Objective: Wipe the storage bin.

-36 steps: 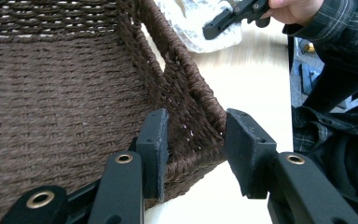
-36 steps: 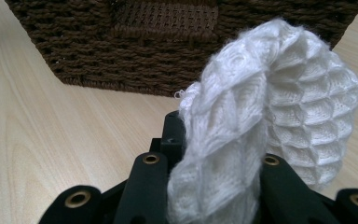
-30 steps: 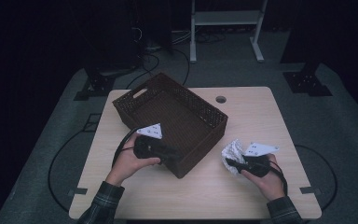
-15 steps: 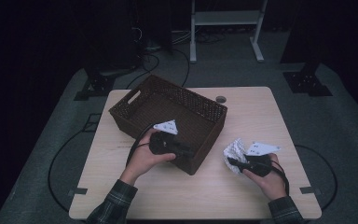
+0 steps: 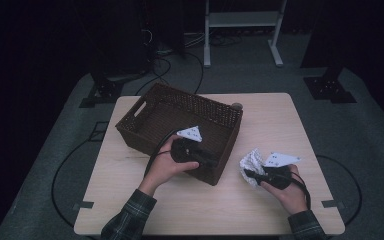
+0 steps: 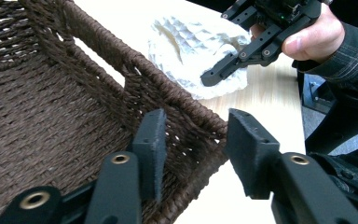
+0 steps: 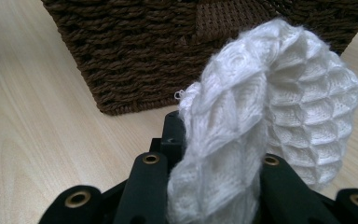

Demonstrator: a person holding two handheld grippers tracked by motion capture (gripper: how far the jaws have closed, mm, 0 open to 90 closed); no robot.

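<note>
While the right gripper clenches the white cloth on the table, right of the basket, the left gripper straddles the near basket wall, jaws just opening, unclamped.

No text, label, brand, number or sign can be read anywhere in these pictures. The grey three-cornered plates on top of the two tools carry only small dark dots, not letters or digits, and neither the dark brown woven basket, the white waffle-knit cloth nor the pale wooden desk bears any writing.
</note>
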